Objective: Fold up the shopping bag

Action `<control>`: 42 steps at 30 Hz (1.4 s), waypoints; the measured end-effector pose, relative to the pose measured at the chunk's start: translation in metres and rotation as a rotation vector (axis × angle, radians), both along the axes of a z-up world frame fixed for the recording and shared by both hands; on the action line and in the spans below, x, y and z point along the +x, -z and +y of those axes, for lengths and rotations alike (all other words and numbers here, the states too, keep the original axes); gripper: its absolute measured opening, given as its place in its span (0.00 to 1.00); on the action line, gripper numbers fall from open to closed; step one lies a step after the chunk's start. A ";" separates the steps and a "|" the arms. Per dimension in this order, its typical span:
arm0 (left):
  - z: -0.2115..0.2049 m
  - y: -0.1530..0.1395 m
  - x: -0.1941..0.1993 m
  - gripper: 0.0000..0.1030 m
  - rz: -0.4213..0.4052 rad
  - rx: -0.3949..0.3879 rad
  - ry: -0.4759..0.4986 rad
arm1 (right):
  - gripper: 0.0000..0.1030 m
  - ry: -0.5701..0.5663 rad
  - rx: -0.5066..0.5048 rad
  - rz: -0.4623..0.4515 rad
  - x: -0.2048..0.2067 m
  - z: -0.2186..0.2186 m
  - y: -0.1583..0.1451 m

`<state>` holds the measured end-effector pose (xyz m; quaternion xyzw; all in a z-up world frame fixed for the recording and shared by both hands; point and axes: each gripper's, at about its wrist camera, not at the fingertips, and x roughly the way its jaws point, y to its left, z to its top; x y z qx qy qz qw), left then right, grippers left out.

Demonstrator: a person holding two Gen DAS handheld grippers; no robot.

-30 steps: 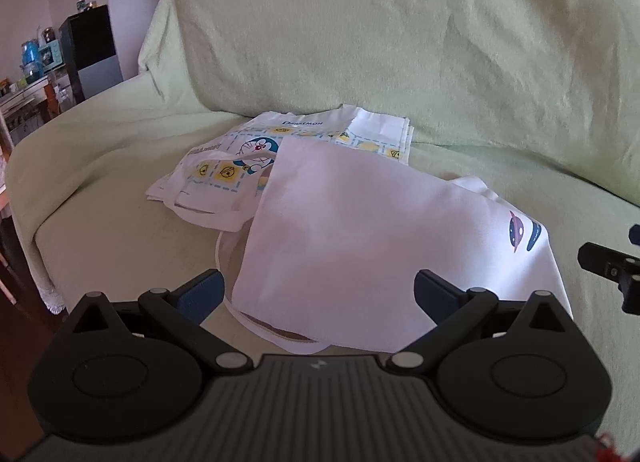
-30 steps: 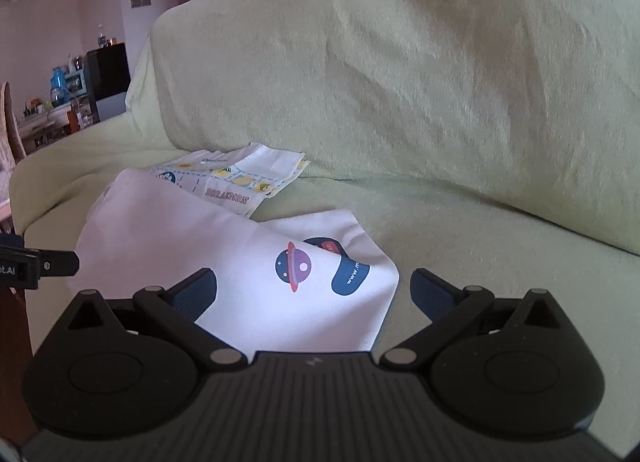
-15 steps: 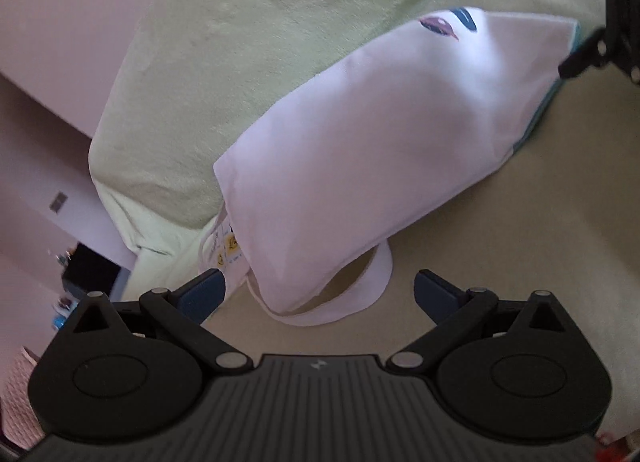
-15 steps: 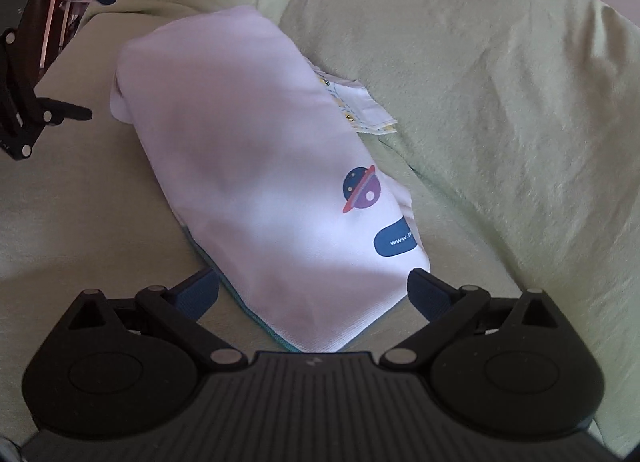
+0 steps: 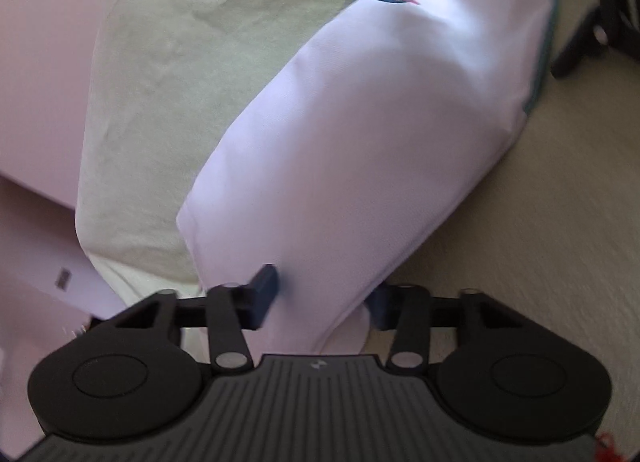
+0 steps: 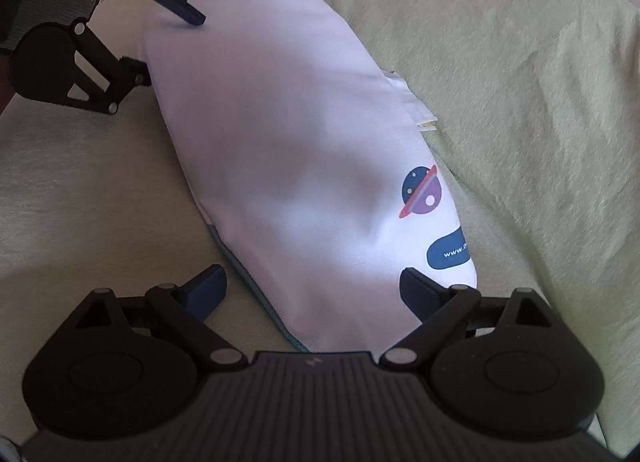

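Observation:
A white cloth shopping bag [image 6: 288,157] with a planet print and a teal underside lies on a green-covered sofa; it also shows in the left wrist view [image 5: 360,149]. My left gripper [image 5: 324,298] straddles the bag's handle end with its jaws part closed and the cloth between them. In the right wrist view the left gripper [image 6: 160,29] sits at the bag's far end. My right gripper [image 6: 312,294] is open, its jaws either side of the bag's printed end. Part of the right gripper [image 5: 592,13] shows at the top right of the left wrist view.
The sofa seat [image 6: 80,189] spreads to the left and its back cushion [image 6: 520,81] rises to the right. A second printed bag's edge [image 6: 416,109] peeks out from under the white bag.
Both grippers have moved in onto the ends of the bag. The left jaws have narrowed around the handle end. The right jaws stay wide apart.

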<state>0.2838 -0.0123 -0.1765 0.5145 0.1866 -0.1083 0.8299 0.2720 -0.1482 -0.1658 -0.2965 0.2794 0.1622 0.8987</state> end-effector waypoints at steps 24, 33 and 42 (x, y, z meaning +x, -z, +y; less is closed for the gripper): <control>0.004 -0.054 -0.103 0.07 -0.026 -0.247 -0.074 | 0.04 0.016 -0.002 -0.292 -0.165 -0.014 -0.117; 0.027 -0.086 -0.195 0.07 0.016 -0.401 -0.132 | 0.01 0.046 -0.127 -0.159 -0.192 -0.004 -0.075; 0.037 -0.155 -0.205 0.09 -0.130 -0.354 -0.152 | 0.00 -0.038 0.053 -0.173 -0.233 -0.003 -0.150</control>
